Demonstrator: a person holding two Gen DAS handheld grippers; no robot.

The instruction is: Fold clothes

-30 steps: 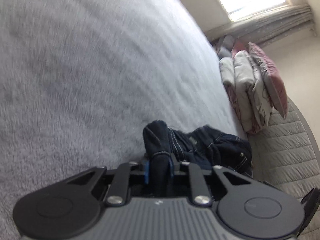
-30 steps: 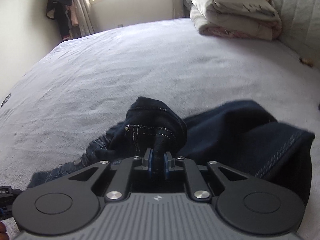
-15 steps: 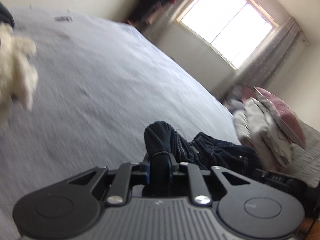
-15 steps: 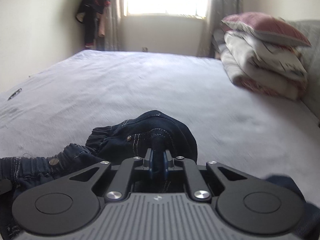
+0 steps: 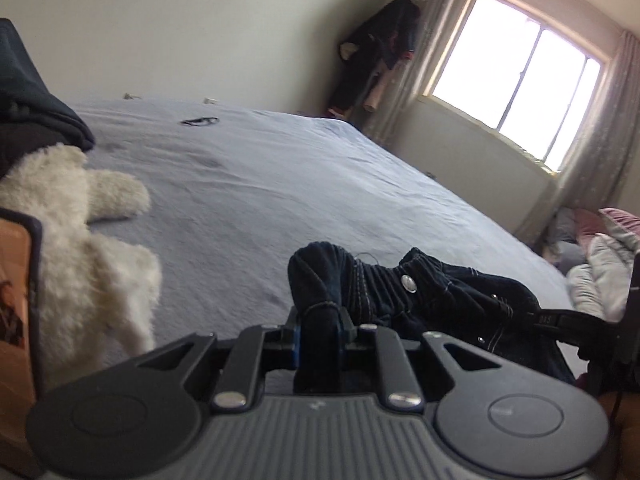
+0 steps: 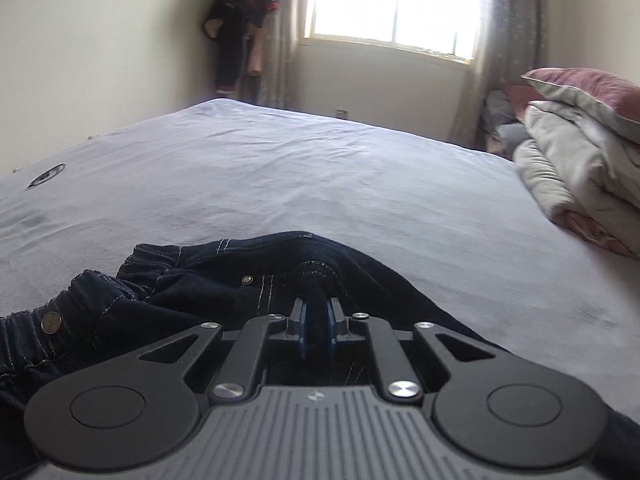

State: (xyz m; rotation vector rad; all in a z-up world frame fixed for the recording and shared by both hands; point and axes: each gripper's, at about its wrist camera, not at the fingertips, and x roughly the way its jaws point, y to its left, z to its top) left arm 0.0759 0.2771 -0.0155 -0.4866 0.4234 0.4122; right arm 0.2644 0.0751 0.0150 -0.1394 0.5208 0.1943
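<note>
Risk of the thick bunched waistband slipping free if pulled taut unevenly: dark jeans (image 6: 280,272) lifted just above the bed (image 6: 320,184), one waistband end pinched in the left gripper (image 5: 319,334), the other clamped in the right gripper (image 6: 316,330).

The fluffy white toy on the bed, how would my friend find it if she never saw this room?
Start at the big pale lilac bed, seen from the left wrist. Look along its left edge, below the dark folded cloth: there lies the fluffy cream-white plush toy. It is the only shaggy, light-coloured thing there; the dark blue denim garment nearby is smooth and stitched.
</note>
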